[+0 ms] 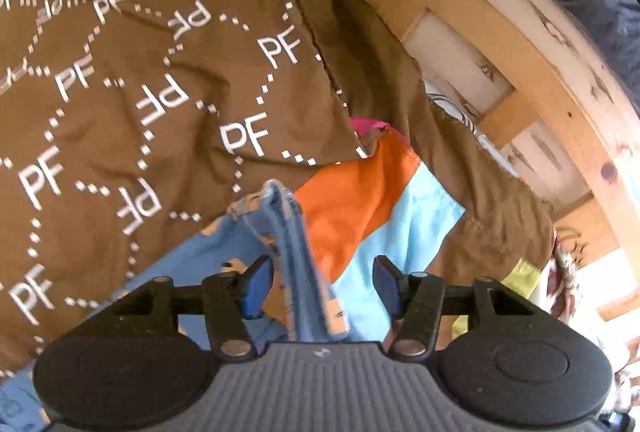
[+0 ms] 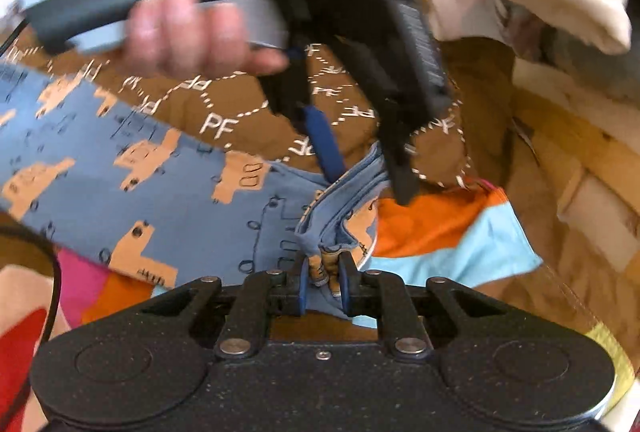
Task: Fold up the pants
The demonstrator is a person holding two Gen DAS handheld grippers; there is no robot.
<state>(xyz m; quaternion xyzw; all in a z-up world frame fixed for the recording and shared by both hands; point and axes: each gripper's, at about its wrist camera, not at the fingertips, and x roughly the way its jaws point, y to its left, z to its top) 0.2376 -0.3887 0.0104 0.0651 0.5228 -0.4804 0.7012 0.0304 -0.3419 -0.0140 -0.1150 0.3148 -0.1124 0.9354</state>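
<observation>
Your right claw is pinched nearly shut on a bunched edge of the pants, the blue ones with the tan print. The fabric sits right between its pads, and the rest of the garment runs away from that claw up and to the left, across the brown PF-printed cloth. That long axis is what the next move turns on.

Your left claw stands about half open and grips nothing. A ridge of the pants rises in the gap between its pads, closer to the left pad, with neither pad pressing on it. In the right wrist view you see that claw hanging just beyond your right one, tips down over the same bunched edge, your hand blurred on its handle.

So both claws crowd one end of the pants, and the free length lies off to the left. An orange and light-blue cloth lies under that end, just right of the grip. Judging by this, the left claw is the nearer one to take a second hold, then draw along the long axis.
</observation>
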